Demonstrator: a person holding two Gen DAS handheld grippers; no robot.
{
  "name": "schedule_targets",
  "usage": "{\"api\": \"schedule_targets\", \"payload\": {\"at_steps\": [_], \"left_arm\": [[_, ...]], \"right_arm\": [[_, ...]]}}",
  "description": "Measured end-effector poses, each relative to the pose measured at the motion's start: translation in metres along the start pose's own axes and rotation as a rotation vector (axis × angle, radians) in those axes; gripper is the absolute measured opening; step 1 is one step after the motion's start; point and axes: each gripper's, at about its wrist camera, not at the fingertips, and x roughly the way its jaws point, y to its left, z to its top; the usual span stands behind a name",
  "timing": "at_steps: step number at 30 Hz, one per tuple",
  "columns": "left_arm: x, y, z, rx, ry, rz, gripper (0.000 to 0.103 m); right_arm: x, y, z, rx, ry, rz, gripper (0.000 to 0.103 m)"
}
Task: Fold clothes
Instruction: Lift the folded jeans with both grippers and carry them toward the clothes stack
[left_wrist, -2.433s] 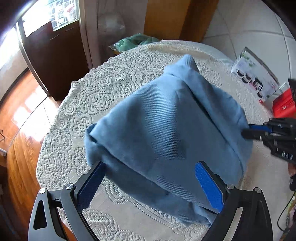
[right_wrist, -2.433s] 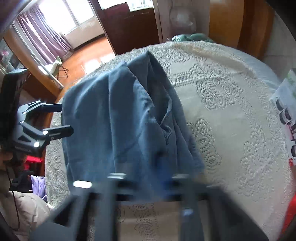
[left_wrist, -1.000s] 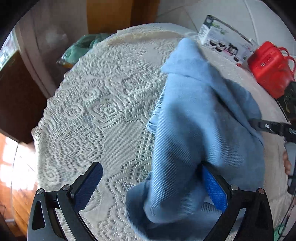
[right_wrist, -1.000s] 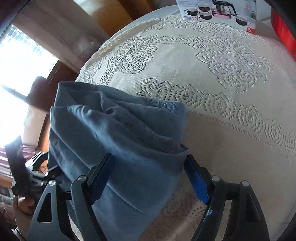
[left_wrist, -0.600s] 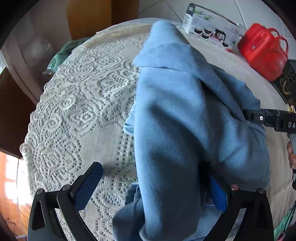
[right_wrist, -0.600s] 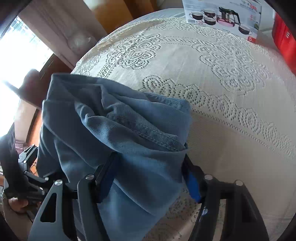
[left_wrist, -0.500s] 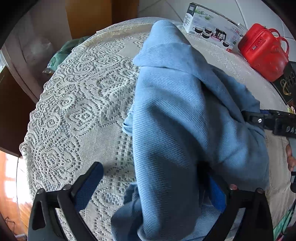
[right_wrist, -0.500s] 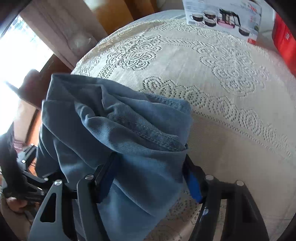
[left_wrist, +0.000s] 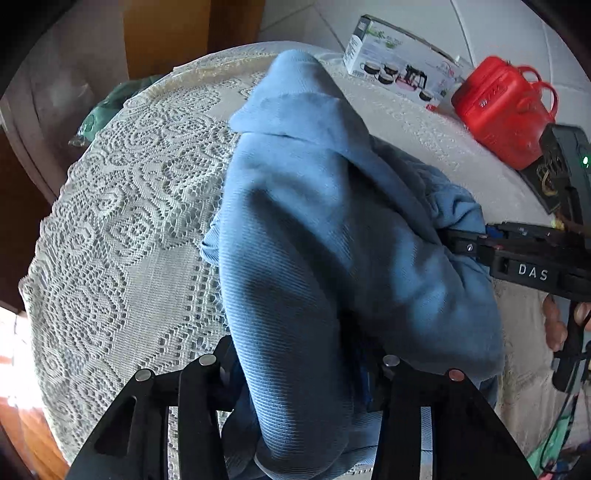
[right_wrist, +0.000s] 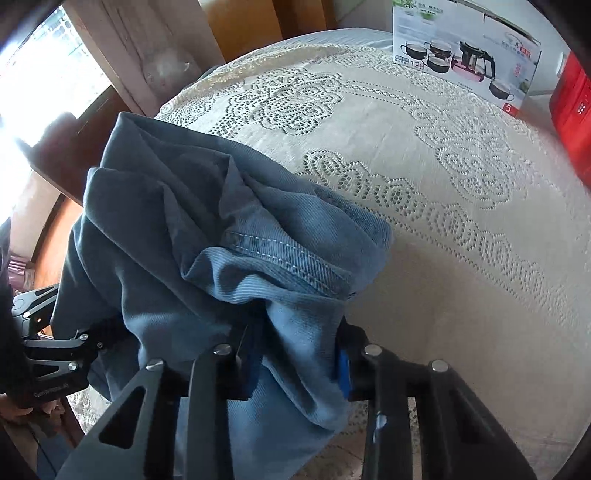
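Note:
A blue corduroy garment (left_wrist: 325, 229) lies bunched on the round table with a lace cloth (left_wrist: 122, 221). My left gripper (left_wrist: 299, 373) is shut on a thick fold of the garment at its near end. My right gripper (right_wrist: 295, 354) is shut on another bunch of the garment (right_wrist: 229, 236), where a stitched hem shows. The right gripper also shows in the left wrist view (left_wrist: 465, 243), at the garment's right side. The left gripper shows in the right wrist view (right_wrist: 85, 339), at the far left. Cloth hides the pads of both.
A tea-set box (left_wrist: 402, 62) and a red case (left_wrist: 502, 107) stand at the table's far right; the box also shows in the right wrist view (right_wrist: 465, 51). A green bundle (left_wrist: 110, 107) lies beyond the table's far left edge. Bare lace cloth (right_wrist: 461, 206) stretches right of the garment.
Both grippers have closed from open onto bunches of the garment. The garment has been gathered into a taller heap between them.

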Motion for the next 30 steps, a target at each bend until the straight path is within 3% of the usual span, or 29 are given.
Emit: {"api": "schedule_targets", "payload": {"at_steps": [4,6,9,15,23,30], "left_arm": [[-0.002,-0.002,-0.002,0.011,-0.011,0.006,0.044],[-0.003,-0.005,-0.002,-0.011,-0.016,-0.007,0.038],[-0.015,-0.011,-0.002,-0.017,-0.045,0.006,0.033],[-0.051,-0.036,0.012,0.027,-0.108,0.005,0.031],[-0.091,-0.116,0.043,0.16,-0.201,-0.081,0.031],[-0.086,-0.222,0.047,0.292,-0.194,-0.171,0.031]], "right_arm": [[-0.003,0.002,-0.003,-0.017,-0.005,-0.009,0.03],[-0.005,0.007,-0.003,-0.044,-0.013,-0.023,0.022],[-0.013,0.02,-0.006,-0.097,-0.043,-0.07,0.018],[-0.067,0.02,-0.012,-0.097,-0.158,-0.092,0.018],[-0.161,-0.015,-0.026,-0.054,-0.305,-0.226,0.018],[-0.217,-0.083,-0.078,0.062,-0.35,-0.331,0.018]]}}
